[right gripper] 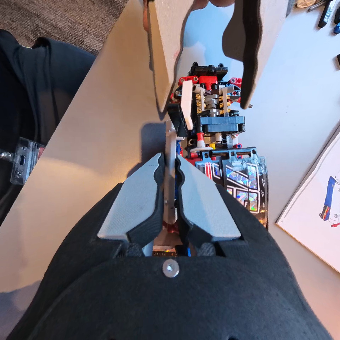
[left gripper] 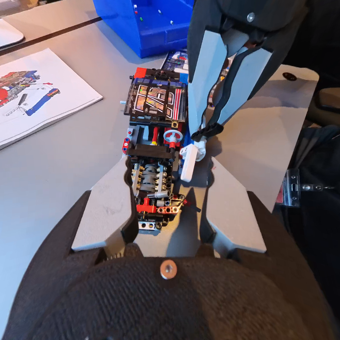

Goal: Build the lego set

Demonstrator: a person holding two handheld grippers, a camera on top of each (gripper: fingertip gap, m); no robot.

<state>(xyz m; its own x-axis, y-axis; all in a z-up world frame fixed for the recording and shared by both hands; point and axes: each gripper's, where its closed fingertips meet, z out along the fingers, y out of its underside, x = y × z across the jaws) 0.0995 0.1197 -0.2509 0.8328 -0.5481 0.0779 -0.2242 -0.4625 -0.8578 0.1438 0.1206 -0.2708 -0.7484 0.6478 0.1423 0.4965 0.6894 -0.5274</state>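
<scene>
**Car chassis flanked by two grippers**

The left gripper point(left gripper: 170, 166) stands spread wide around the engine end of the lego car point(left gripper: 156, 143) on the table point(left gripper: 64, 165). The right gripper point(right gripper: 170, 161) is clamped on a white side piece point(right gripper: 170, 176) against the car's flank. An instruction booklet point(left gripper: 36, 95) lies left of the left gripper; a blue bin point(left gripper: 147, 27) stands ahead, beyond the car.

table point(left gripper: 55, 174) grey | blue bin point(left gripper: 147, 27) at rear | carpet point(right gripper: 64, 18) brown
</scene>
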